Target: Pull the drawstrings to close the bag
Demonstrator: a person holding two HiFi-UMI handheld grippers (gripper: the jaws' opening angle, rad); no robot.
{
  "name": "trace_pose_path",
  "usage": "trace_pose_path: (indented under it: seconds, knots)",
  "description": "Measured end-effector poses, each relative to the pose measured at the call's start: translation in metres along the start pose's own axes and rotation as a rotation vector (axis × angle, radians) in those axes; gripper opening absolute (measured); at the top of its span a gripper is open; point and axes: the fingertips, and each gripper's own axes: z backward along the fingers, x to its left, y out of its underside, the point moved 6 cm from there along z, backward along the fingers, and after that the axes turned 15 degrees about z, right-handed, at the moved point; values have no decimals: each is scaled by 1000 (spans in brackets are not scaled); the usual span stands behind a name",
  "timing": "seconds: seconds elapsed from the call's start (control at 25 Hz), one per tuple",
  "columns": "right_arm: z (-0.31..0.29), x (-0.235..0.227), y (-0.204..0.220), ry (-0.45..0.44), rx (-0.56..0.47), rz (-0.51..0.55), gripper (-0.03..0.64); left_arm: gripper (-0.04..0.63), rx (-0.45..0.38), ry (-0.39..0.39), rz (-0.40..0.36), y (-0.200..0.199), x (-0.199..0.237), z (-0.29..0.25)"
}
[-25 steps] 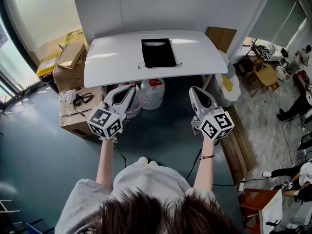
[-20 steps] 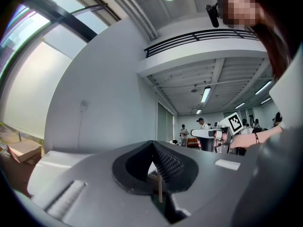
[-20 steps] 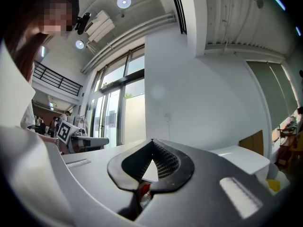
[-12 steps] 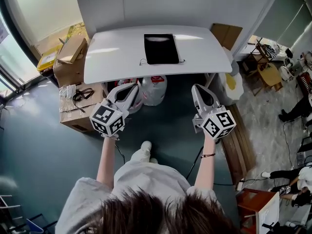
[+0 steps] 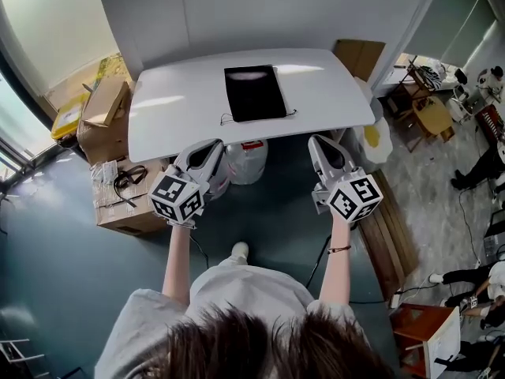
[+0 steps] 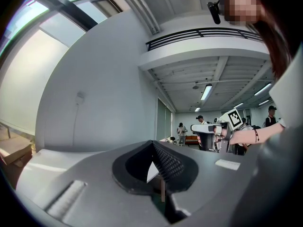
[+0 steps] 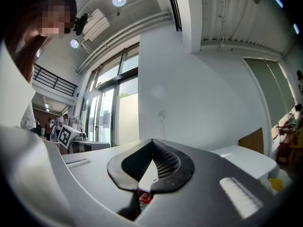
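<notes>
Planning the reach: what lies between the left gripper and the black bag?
Head view: only bare table and the drawstring of the bag.

The bag (image 5: pixel 254 93) lies on the table (image 5: pixel 331 93), boxes (image 5: pixel 99 117) to its left, left gripper (image 5: pixel 213 145) and right gripper (image 5: pixel 316 141) before it.

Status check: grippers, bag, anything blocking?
Left gripper and right gripper both shut, empty, short of the table. Bag flat mid-table, drawstrings trailing at its near edge, untouched. Nothing else on the table.
</notes>
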Motion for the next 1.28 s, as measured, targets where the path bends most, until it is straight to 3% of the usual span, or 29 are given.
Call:
trace_pose_path:
  seconds: [0.56,1.28]
  knots:
    - [-52,-27,17,29,17,-7,12,-3,44,60,11,-8,48,-53]
    - [-98,-40,35,10,31,-42,12,-5,78,14,26,0,87,-67]
